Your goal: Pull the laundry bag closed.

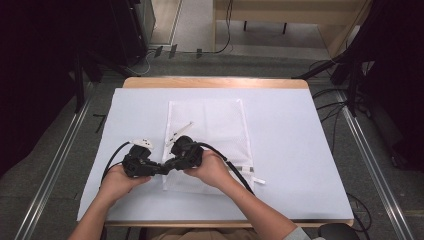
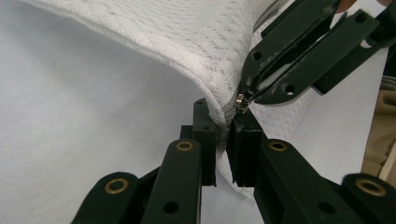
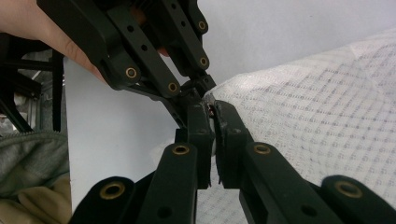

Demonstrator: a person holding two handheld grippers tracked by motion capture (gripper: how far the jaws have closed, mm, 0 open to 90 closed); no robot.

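A white mesh bag (image 1: 215, 125) lies flat in the middle of the table. Both grippers meet at its near left corner. My left gripper (image 1: 161, 169) is shut on the bag's raised edge (image 2: 219, 109), with fabric pinched between its jaws. My right gripper (image 1: 170, 163) comes in from the other side and is shut on the small brass zipper pull (image 2: 240, 101) right above the left jaws. In the right gripper view its own jaws (image 3: 212, 112) close at the bag's corner, and the left gripper (image 3: 198, 91) reaches down from the upper left. The mesh (image 3: 317, 121) bulges up beside them.
A white sheet (image 1: 295, 150) covers the wooden table (image 1: 215, 82). The right gripper's black cable (image 1: 235, 170) trails across the bag's near edge. Metal rails (image 1: 370, 155) and loose cables lie on the floor at both sides.
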